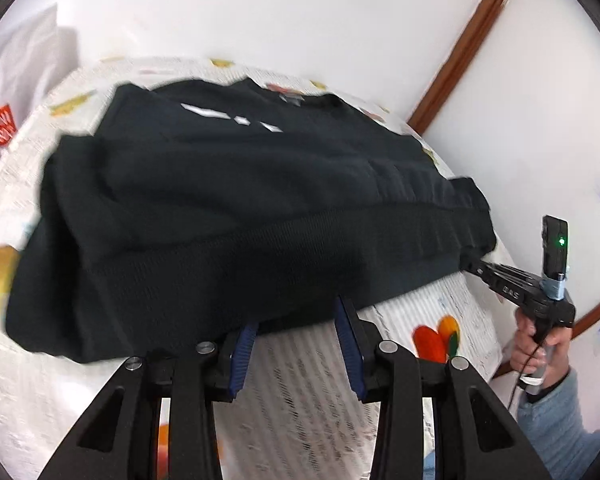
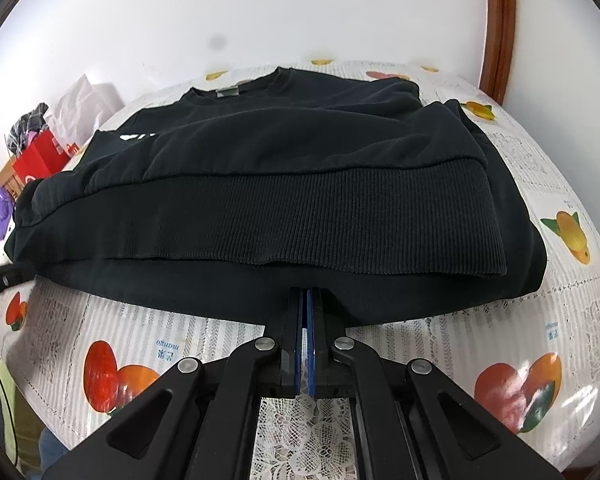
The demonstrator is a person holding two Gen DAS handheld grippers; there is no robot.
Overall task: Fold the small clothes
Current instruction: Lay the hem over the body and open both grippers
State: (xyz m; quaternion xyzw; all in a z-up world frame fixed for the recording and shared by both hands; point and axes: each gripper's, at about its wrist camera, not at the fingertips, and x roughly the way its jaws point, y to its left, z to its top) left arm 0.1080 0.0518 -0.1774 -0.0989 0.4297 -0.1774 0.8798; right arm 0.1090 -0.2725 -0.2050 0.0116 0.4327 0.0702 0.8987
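A black sweatshirt [image 1: 220,200] [image 2: 300,152] lies folded on the fruit-print tablecloth [image 2: 500,320], its ribbed hem turned toward me. My left gripper [image 1: 296,312] is open, its blue pads apart, with the tips touching the garment's near edge and bare cloth showing between them. My right gripper [image 2: 305,292] is shut, its pads together on the lower layer's near edge, and the fabric bunches around the tips. In the left wrist view the right gripper [image 1: 470,264] meets the sweatshirt's right corner. The right wrist view shows the left gripper [image 2: 16,270] at the left corner.
A person's hand [image 1: 540,336] in a blue sleeve holds the right gripper's handle. A red bag [image 2: 36,164] and a white plastic bag [image 2: 80,108] stand past the table's left end. A white wall with a brown wooden frame [image 2: 500,20] lies behind the table.
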